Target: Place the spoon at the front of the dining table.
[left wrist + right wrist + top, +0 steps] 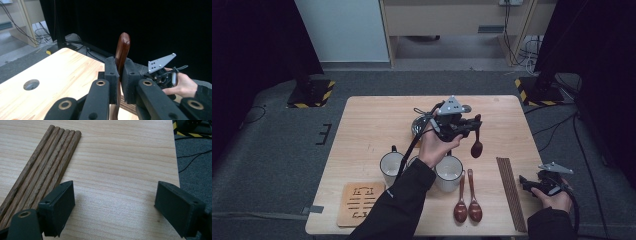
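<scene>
left gripper (119,82) pinching wooden spoon (476,145), bowl hidden in its view | right gripper (115,205) spread beside chopsticks (42,167)

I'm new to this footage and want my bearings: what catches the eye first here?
The left gripper is raised above the middle of the table, shut on the handle of a dark wooden spoon that hangs bowl-down. Below it stand white mugs, with two more spoons lying beside them. The right gripper rests open near the chopsticks.
</scene>
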A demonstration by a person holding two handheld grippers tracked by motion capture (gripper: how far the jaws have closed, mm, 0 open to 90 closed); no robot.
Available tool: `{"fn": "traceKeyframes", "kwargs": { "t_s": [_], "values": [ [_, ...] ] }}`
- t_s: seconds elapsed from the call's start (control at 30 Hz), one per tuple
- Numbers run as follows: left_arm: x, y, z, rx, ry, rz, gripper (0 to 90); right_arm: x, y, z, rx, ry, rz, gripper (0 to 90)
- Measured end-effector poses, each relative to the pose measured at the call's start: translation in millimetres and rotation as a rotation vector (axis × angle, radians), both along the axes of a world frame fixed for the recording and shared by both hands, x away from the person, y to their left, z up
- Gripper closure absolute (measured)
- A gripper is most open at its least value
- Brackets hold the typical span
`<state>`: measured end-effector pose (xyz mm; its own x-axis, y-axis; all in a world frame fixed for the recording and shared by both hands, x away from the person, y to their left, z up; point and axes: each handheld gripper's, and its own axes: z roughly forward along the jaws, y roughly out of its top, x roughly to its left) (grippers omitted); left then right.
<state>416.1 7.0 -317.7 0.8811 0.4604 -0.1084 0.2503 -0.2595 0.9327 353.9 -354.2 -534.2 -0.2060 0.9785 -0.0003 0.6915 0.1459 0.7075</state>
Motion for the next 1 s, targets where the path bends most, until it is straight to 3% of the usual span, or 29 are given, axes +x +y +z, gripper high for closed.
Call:
{"fn": "traceKeyframes", "kwargs": {
  "t_s": [0.47,1.0],
  "values": [
    [12.9,23.1,9.0,-0.009,-0.010,0.056,83.7,1.3,0.5,-0.5,0.000,0.007,-0.002,12.5],
    [29.2,45.4,9.4,-0.015,-0.007,0.122,83.7,4.1,7.4,-3.1,0.003,0.013,-0.019,2.8]
  ]
}}
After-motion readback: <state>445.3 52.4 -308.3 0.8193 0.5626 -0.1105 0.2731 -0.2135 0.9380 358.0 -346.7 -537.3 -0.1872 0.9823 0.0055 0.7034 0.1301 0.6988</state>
